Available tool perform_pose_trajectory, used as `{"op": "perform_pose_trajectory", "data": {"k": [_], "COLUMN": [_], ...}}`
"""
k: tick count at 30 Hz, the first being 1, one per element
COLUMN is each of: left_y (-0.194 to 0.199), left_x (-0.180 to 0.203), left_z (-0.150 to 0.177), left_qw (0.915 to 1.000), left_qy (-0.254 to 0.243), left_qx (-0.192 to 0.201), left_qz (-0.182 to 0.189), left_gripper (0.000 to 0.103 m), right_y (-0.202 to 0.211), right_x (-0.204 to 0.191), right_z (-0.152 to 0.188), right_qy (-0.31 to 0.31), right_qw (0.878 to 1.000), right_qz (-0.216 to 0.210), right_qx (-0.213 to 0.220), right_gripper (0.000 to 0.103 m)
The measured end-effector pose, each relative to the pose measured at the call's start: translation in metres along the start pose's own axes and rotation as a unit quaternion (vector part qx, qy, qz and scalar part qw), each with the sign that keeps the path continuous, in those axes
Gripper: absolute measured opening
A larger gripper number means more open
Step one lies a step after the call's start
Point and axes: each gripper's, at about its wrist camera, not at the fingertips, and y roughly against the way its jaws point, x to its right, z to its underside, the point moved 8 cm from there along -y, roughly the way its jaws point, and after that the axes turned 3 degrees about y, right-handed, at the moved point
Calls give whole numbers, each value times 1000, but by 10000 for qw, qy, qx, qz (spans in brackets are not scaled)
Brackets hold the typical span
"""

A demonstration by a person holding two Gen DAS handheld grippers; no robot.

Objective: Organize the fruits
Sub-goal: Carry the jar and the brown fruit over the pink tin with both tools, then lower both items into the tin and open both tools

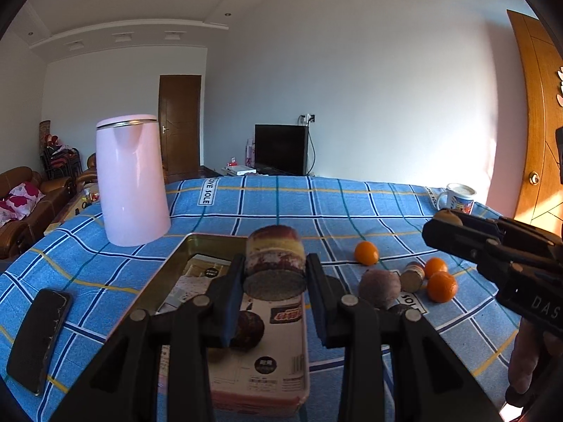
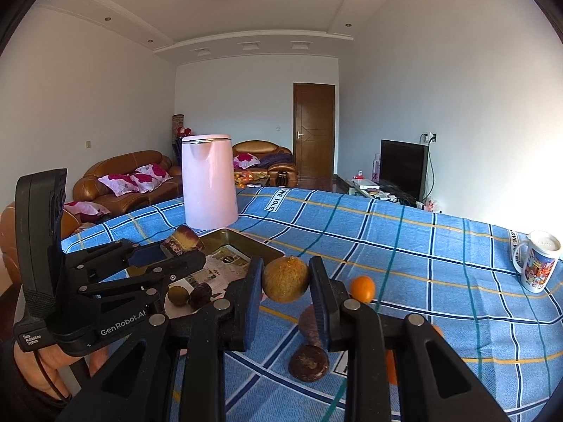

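Holding a cut chunk of purple sweet potato (image 1: 275, 258) in my left gripper (image 1: 274, 274), both pads pressed on its sides, raised above the metal tray (image 1: 211, 246). Flat cut face points back toward the lens. In the tray below, at 7 o'clock from the chunk, lies a dark round fruit (image 1: 248, 330) on printed paper.

My right gripper (image 2: 285, 281) is clamped on a brownish-yellow round fruit (image 2: 285, 279), lifted off the blue checked tablecloth (image 2: 422, 281). In the left wrist view that gripper enters at 3 o'clock.

On the cloth, right of the tray: three oranges (image 1: 366, 253), (image 1: 435, 267), (image 1: 442, 286), another purple sweet potato (image 1: 380, 286) and a short cut piece (image 1: 412, 276) just beside it. The right wrist view shows a brown root (image 2: 309, 355) directly beneath my right fingers.

Pink kettle (image 1: 131, 181) stands at 10 o'clock of the tray; mug (image 1: 457, 198) at the far right edge; black phone (image 1: 38, 337) at 8 o'clock.
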Motion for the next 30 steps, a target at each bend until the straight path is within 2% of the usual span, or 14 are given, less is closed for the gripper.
{"op": "perform_pose_trajectory", "data": {"k": [4,10,15,19,30], "left_y": [-9,-23,-40,-45,-51], "left_x": [-30,-63,-72,-74,-73], "left_z": [0,5,17,20,26], "left_qw": [9994,9977,9956,9945,9922], "left_qy": [153,311,318,388,294], "left_qx": [-163,-410,-751,-887,-1142], "left_qz": [-258,-443,-451,-392,-408], "left_gripper": [36,36,36,36,36], "right_y": [-23,-61,-93,-116,-140], "right_x": [-17,-44,-63,-69,-73], "right_z": [-6,-7,3,10,23], "right_qy": [96,247,282,370,415], "right_qw": [9997,9979,9945,9920,9871], "right_qz": [-194,-417,-600,-545,-517], "right_qx": [-146,-439,-812,-1074,-1456], "right_gripper": [28,28,28,28,28]}}
